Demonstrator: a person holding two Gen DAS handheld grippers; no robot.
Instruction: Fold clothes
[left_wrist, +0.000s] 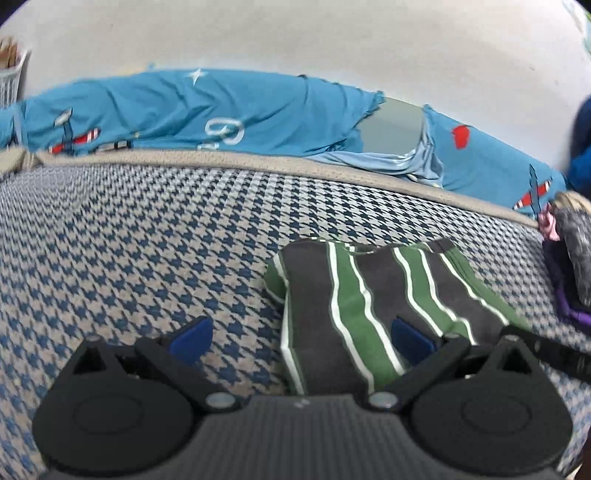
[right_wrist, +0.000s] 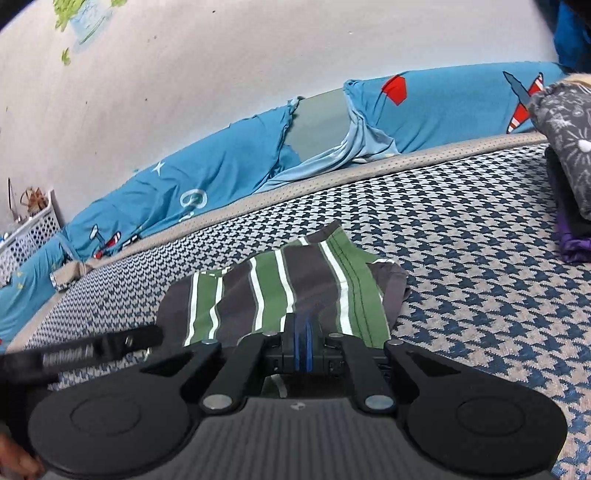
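Observation:
A folded garment with green, grey and white stripes (left_wrist: 369, 306) (right_wrist: 280, 291) lies flat on the houndstooth bed cover (left_wrist: 147, 240) (right_wrist: 480, 266). My left gripper (left_wrist: 301, 339) hangs open just above the garment's near left corner. Its right pad (left_wrist: 410, 339) is over the stripes and its left pad (left_wrist: 192, 339) is over bare cover, with nothing between them. My right gripper (right_wrist: 301, 325) is shut, its blue pads pressed together over the garment's near edge. No fabric shows between the pads.
A stack of folded dark clothes (left_wrist: 569, 266) (right_wrist: 569, 162) sits at the right. Blue aeroplane-print bedding (left_wrist: 221, 110) (right_wrist: 221, 173) lines the wall beyond the cover. A white basket (left_wrist: 11, 77) (right_wrist: 33, 229) stands far left. A black bar of the other tool (right_wrist: 92, 350) crosses the lower left.

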